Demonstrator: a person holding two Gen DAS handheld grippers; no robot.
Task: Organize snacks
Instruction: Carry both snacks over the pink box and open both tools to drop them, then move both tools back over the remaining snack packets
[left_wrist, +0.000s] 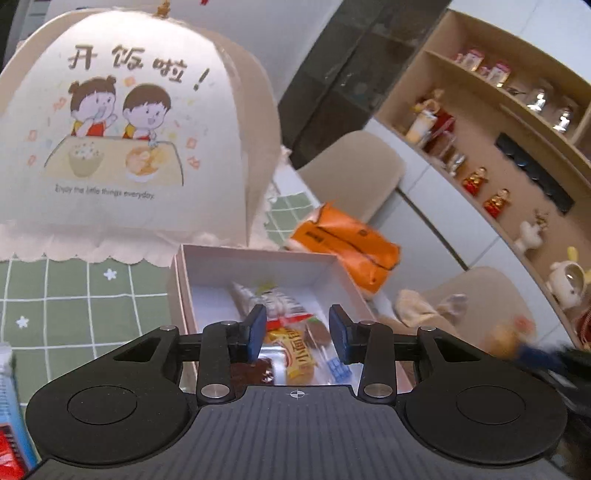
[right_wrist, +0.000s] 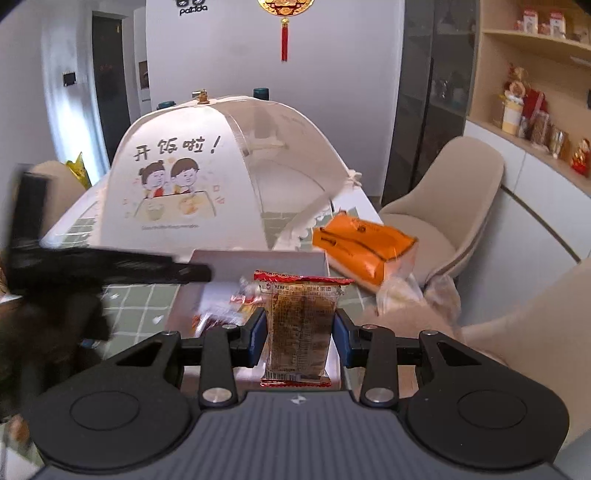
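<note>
Left tool: fingers spread wide, nothing between them, positioned above the open white box on the table. The box contains several wrapped snacks, including a yellow packet.

Right tool: clamped on a brown snack packet with red ends, held upright in front of the box.

Surroundings: a domed food cover stands directly behind the box. An orange tissue pack lies just right of the box at the table edge. A beige chair stands beyond it. The blurred left tool body crosses the right view's left side.
</note>
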